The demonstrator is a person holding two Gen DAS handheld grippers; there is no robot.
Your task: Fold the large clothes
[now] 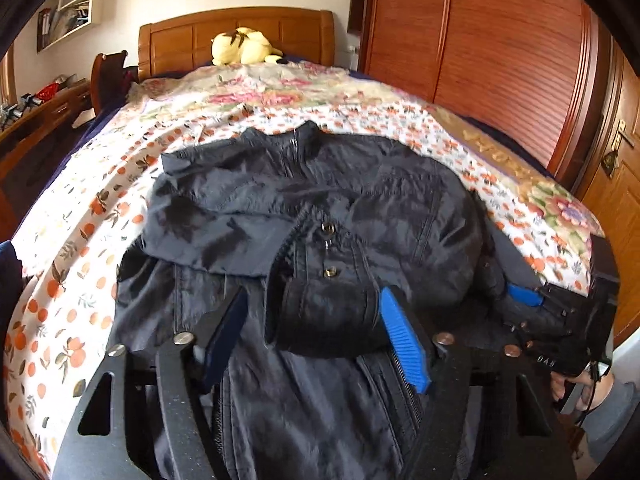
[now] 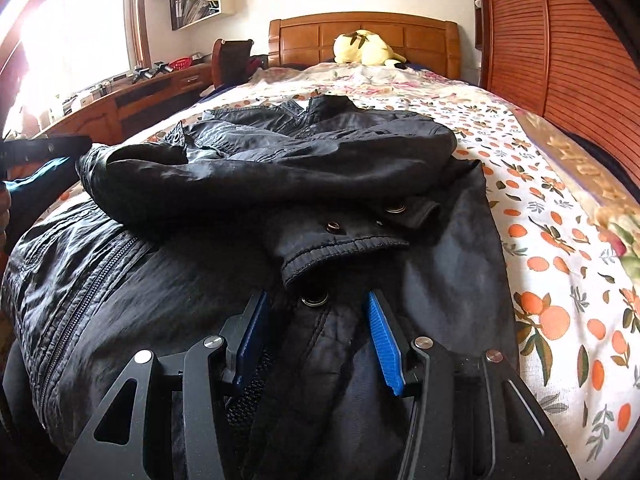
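Note:
A black jacket point(image 1: 312, 200) lies front up on the bed, collar toward the headboard, both sleeves folded across its chest. It also shows in the right wrist view point(image 2: 280, 168). My left gripper point(image 1: 316, 300) is open over the lower front, its blue pads either side of a sleeve cuff point(image 1: 324, 312). My right gripper point(image 2: 316, 300) is open over the hem at the jacket's right side, just before a cuff with snaps point(image 2: 340, 248). It shows in the left wrist view point(image 1: 560, 308) at the right.
The bed carries an orange-print sheet point(image 2: 560, 280) and a floral quilt point(image 1: 260, 92), with a yellow plush toy point(image 1: 244, 46) by the wooden headboard. A wooden wardrobe point(image 1: 500, 48) stands right of the bed, a desk point(image 2: 132, 96) left.

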